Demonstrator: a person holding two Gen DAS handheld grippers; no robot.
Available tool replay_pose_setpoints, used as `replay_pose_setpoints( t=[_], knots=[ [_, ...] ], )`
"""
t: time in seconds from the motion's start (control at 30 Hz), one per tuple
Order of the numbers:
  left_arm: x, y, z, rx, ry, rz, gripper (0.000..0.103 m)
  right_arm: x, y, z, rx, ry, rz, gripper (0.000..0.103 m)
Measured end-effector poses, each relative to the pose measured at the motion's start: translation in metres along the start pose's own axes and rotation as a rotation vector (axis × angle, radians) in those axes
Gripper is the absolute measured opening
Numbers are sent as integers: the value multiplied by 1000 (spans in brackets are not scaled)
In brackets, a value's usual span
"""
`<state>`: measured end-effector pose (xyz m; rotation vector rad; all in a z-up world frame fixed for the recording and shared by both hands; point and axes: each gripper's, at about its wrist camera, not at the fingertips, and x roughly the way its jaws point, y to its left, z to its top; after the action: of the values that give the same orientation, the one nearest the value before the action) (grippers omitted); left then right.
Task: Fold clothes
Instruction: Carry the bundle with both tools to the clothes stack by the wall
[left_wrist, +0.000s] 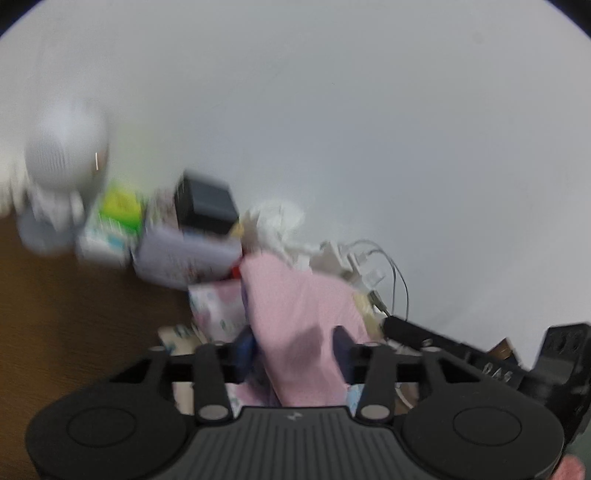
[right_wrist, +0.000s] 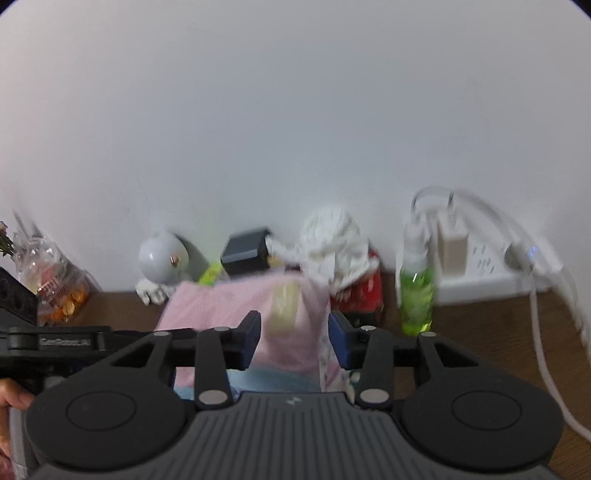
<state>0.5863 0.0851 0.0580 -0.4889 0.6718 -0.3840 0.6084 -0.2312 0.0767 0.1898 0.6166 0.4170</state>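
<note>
Both wrist views, a pink garment held up in front of a white wall above a brown wooden surface. The cloth fills the lower centre of each frame and passes between the blue pads of both tongs. The right tongs stand with a clear gap between pads and cloth on both sides, so they read as open around the fabric rather than pinching it; a pale rectangular tag on the cloth shows just above them. The left tongs also have cloth between their pads, but motion blur makes it impossible to tell whether they are clamped or merely straddling it. Judged step: the garment is lifted by an edge, early in the fold, with no crease yet formed. The next move probably calls for a firm pinch at two corners, then spreading the cloth flat on the surface well clear of the clutter along the wall: a green spray bottle, a white power strip with plugged cables, a dark box, a round white gadget and a crumpled white cloth. Legible writing is scarce: the black bar of the neighbouring tool at lower left of the right view carries lettering too smeared to read.
</note>
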Motion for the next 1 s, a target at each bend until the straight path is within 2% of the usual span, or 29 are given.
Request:
replay_pose_setpoints(
  t=[0.07, 0.13, 0.17, 0.23, 0.3, 0.4, 0.53, 0.63, 0.73, 0.87, 0.9, 1.0],
  knots=[
    [-13, -13, 3, 62, -64, 70, 48, -14, 4, 4, -35, -60, -16, 41],
    [-21, -27, 3, 124, -132, 146, 43, -16, 13, 5, -67, -109, -25, 41],
    [-19, -34, 0, 158, -157, 176, 29, -13, 18, 4, -88, -128, -32, 40],
    [-7, -44, -5, 207, -160, 197, 11, -2, 26, 1, -126, -153, -54, 33],
    [9, -46, -13, 222, -153, 239, 10, 14, 31, -4, -146, -158, -73, 24],
    [30, -39, -25, 221, -132, 281, 10, 32, 27, -18, -137, -160, -88, 22],
    [43, -24, -38, 201, -103, 262, 10, 47, 20, -40, -152, -145, -98, 22],
    [31, -22, -36, 179, -128, 222, 11, 47, 19, -52, -169, -167, -97, 22],
    [7, -32, -37, 210, -171, 193, 13, 26, 14, -49, -120, -224, -50, 23],
    [-16, -41, -53, 256, -207, 107, 13, -2, 20, -55, -146, -269, -8, 25],
    [-16, -42, -58, 257, -201, 102, 13, -2, 21, -58, -155, -261, -6, 25],
    [-4, -45, -71, 283, -168, 159, 13, 2, 26, -69, -189, -241, -18, 25]
  ],
)
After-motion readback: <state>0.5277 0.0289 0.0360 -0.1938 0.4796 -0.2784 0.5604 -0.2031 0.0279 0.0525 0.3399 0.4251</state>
